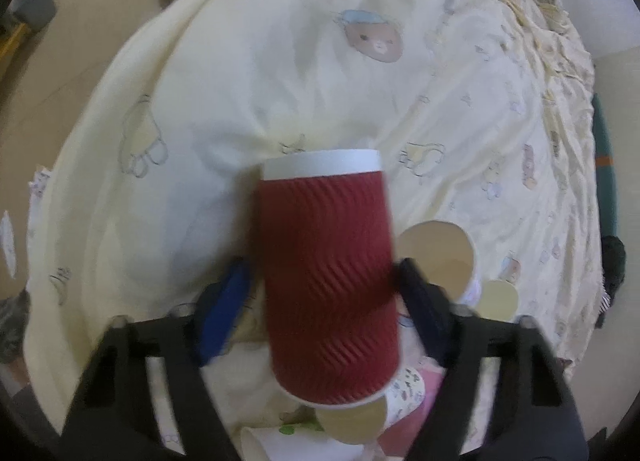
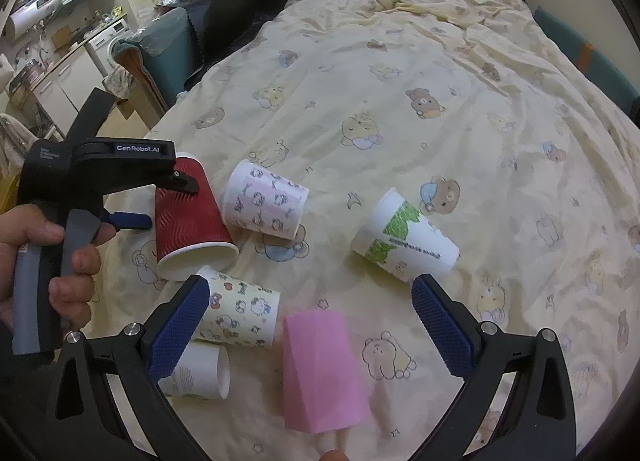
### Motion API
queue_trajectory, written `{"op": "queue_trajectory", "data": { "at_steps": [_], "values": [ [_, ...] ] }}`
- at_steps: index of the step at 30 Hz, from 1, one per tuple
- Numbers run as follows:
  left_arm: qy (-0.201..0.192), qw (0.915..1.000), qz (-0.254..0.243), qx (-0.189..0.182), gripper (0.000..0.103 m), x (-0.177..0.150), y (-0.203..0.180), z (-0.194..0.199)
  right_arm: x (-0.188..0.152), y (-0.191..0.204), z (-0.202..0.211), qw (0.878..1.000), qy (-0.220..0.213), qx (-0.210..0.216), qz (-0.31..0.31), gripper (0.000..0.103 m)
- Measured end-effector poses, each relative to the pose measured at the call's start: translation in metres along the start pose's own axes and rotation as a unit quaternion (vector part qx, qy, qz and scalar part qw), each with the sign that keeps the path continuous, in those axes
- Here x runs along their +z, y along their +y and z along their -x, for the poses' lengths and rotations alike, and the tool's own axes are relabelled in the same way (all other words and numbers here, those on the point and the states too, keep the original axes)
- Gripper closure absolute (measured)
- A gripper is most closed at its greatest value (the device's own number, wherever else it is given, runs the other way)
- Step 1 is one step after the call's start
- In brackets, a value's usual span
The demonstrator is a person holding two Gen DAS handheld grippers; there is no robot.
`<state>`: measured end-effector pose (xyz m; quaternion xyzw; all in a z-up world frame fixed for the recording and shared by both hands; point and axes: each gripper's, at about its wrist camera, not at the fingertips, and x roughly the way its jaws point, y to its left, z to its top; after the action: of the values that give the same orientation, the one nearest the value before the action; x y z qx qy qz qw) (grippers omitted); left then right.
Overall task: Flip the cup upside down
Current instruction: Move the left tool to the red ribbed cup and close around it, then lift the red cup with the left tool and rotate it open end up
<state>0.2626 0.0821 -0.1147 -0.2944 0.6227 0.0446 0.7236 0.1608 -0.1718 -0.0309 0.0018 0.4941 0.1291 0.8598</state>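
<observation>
Pink cup [image 2: 323, 371] on bear-print quilt [image 2: 440, 141] — kitchen counter [image 2: 60, 73] beyond.

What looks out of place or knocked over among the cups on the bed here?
Several lie tipped on the bedspread: the patterned cup, the green-print cup, the cartoon cup and the plain white cup. The pink cup stands mouth-down. The left tool holds the red cup tilted. Nothing looks spilled or crushed.
</observation>
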Motion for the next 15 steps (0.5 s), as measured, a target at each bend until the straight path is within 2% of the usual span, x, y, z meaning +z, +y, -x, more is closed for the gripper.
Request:
{"op": "queue_trajectory", "data": {
  "at_steps": [2,7,10,15],
  "values": [
    [-0.003,0.9999,-0.009,0.012,0.04,-0.003,-0.003,0.006,-0.006,-0.005,0.003,1.0,0.001,0.001,-0.008,0.0],
    [-0.022,0.9993,-0.027,0.012,0.041,-0.013,-0.002,0.034,-0.012,-0.015,0.008,1.0,0.004,-0.004,-0.016,0.0],
    [-0.026,0.9991,-0.034,-0.001,0.041,-0.026,0.002,0.056,-0.015,-0.016,0.018,1.0,0.001,-0.003,-0.015,0.0],
    [-0.04,0.9941,-0.097,-0.027,0.041,-0.07,-0.012,0.101,-0.025,-0.014,0.043,1.0,-0.007,0.006,-0.01,0.0]
  ]
}}
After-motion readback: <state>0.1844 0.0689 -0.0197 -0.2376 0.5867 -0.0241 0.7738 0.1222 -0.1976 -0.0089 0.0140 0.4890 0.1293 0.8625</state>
